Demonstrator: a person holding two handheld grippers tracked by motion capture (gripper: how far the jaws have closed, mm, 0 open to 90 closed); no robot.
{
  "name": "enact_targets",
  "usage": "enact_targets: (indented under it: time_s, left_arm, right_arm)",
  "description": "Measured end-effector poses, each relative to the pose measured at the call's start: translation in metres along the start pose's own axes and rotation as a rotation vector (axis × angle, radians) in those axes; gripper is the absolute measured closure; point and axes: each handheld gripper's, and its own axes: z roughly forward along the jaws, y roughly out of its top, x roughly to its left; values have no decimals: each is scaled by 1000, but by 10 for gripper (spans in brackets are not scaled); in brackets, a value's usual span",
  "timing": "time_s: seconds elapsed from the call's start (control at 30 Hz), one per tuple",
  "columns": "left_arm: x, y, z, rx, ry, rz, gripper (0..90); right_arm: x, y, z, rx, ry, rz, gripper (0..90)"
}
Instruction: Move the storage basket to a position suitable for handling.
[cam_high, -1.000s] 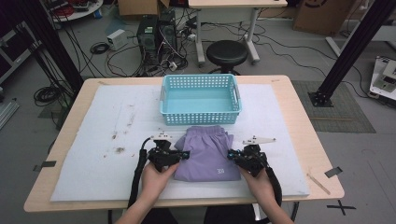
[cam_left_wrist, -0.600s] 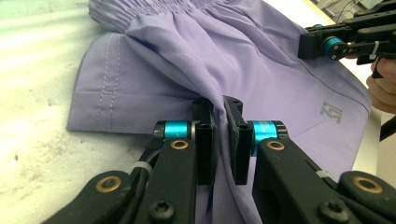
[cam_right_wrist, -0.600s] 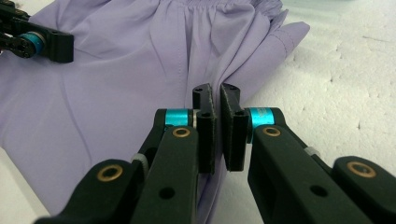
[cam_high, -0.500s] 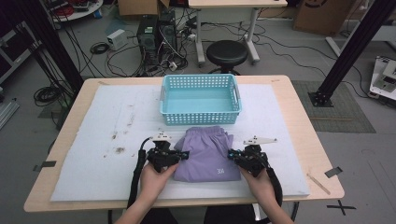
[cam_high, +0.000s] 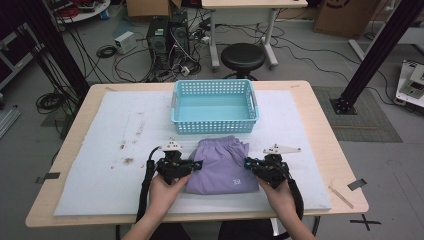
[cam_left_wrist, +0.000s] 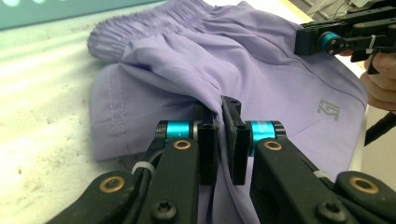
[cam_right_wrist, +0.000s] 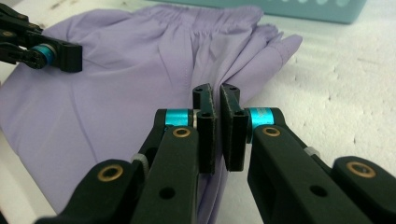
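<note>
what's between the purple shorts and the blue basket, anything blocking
Nothing visible. The purple shorts, pinched at each side by the left gripper and right gripper, lie just in front of the basket, with bare white mat between them.

We see an empty light-blue perforated plastic basket (cam_high: 215, 106) near the far edge of the wooden table (cam_high: 325, 132), resting on the white foam mat (cam_high: 100, 165). Beyond that edge, a round black stool (cam_high: 243, 56) stands on the cable-strewn floor.
</note>
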Motion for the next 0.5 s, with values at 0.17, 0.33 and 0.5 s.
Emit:
enact_targets:
  time_s: [0.17,0.33,0.5]
  left_arm:
    - [-2,4,-7,-22,3,12,855]
    - [-5,10,-15,-41,17,37,856]
    - [-12,21,-25,-64,28,79,856]
  right_arm:
    - [4,6,-6,-23,11,-14,869]
    - [9,12,-11,-46,9,-42,870]
    - [12,19,-15,-67,10,-54,870]
